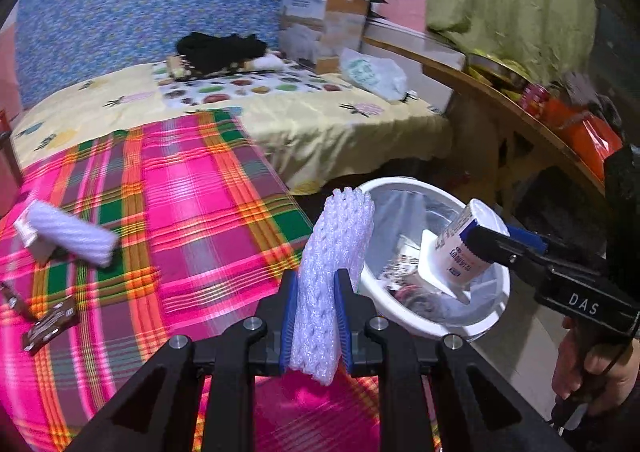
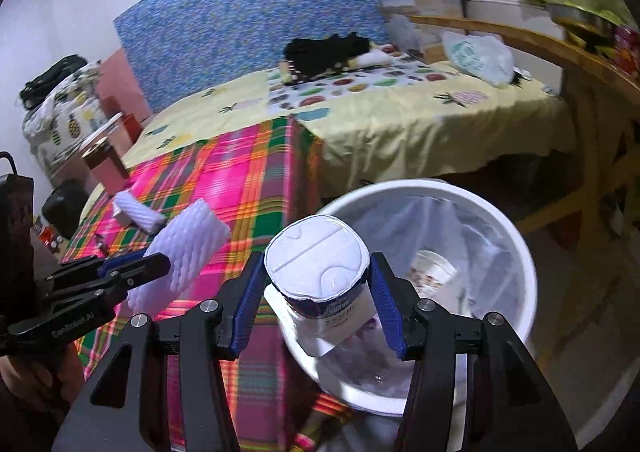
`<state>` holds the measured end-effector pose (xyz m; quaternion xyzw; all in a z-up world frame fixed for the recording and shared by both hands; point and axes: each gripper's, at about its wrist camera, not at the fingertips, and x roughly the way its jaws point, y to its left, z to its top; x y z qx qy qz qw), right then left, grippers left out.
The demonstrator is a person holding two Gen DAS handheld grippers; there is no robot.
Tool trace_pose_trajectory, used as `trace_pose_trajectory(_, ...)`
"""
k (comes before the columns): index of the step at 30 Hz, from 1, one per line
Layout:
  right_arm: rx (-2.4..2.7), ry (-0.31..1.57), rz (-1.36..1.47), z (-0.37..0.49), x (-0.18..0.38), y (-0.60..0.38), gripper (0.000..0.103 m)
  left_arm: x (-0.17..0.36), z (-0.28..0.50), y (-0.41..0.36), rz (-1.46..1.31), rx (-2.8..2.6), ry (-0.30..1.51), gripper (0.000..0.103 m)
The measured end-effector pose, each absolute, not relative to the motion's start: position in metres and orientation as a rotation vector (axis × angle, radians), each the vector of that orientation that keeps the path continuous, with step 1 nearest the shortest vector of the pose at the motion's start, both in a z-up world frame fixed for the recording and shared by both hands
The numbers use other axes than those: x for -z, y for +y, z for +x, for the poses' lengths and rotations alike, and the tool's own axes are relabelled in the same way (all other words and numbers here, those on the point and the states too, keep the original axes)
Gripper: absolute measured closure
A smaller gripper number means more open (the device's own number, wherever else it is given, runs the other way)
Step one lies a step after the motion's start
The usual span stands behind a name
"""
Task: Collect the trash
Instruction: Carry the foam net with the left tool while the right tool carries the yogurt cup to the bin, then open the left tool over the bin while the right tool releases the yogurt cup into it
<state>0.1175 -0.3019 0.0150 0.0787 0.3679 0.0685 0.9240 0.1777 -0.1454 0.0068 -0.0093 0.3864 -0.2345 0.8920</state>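
The left gripper [image 1: 316,316] pinches a white foam net [image 1: 332,272] at the plaid bed's [image 1: 160,212] edge; the right gripper [image 2: 316,292], spread wide, clasps a yogurt cup [image 2: 320,272] over the lined white bin [image 2: 516,252].

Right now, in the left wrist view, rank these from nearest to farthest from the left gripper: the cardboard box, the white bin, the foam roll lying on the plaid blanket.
1. White bin: just right of the left gripper, beside the bed.
2. Foam roll: left, on the plaid blanket.
3. Cardboard box: far end of the bed, against the wall.
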Motion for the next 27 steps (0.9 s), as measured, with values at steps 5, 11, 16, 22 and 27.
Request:
trace_pose_trajectory(5, -0.1, 0.773, 0.182, 0.113, -0.008, -0.317, 0.049, 0.0, 0.184, -0.176, 0.008, 0.544, 0.815, 0.084)
trace_pose_trajectory(11, -0.058, 0.794, 0.201, 0.112, -0.001, -0.335, 0.049, 0.01, 0.19, -0.205, 0.033, 0.599, 0.839, 0.084)
trace_pose_trajectory(16, -0.026, 0.826, 0.22, 0.113, 0.008, -0.348, 0.049, 0.016, 0.2, -0.221, 0.045, 0.622, 0.857, 0.084)
trace_pose_trajectory(22, -0.007, 0.848, 0.239, 0.117, 0.016, -0.357, 0.049, 0.026, 0.209, -0.234, 0.034, 0.652, 0.873, 0.084)
trace_pose_trajectory(27, 0.007, 0.843, 0.252, 0.117, 0.017, -0.362, 0.049, 0.03, 0.215, -0.238, 0.024, 0.668, 0.877, 0.077)
